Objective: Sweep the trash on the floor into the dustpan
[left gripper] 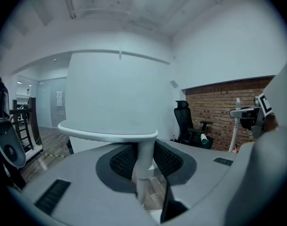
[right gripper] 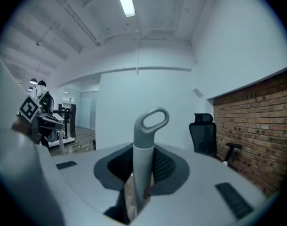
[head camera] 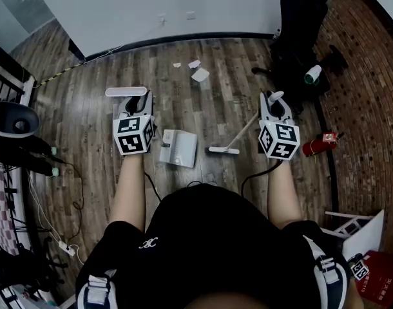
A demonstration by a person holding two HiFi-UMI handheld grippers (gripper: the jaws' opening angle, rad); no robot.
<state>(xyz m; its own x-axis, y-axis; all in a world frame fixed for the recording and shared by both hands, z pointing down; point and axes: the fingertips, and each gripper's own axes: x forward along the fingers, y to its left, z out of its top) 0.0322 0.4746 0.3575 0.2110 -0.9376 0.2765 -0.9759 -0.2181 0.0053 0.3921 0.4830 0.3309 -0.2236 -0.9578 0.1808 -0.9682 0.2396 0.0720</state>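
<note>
Dustpan (head camera: 179, 148) and broom (head camera: 223, 150) both gripped; trash not yet swept.
Left gripper (head camera: 138, 103): jaws closed on the white dustpan handle (left gripper: 142, 161), whose flat top piece sits above them. The pan rests on the wood floor (head camera: 87, 108) in front of the person. Right gripper (head camera: 276, 105): jaws clamped on the grey broom handle (right gripper: 142, 168), with its loop end sticking up past them. The broom's head rests on the floor just right of the dustpan, not touching it. Trash (head camera: 200, 74), a few white paper scraps, lies well beyond the dustpan, toward the wall. Black chair (head camera: 303, 37) stands far to the dustpan's right.
</note>
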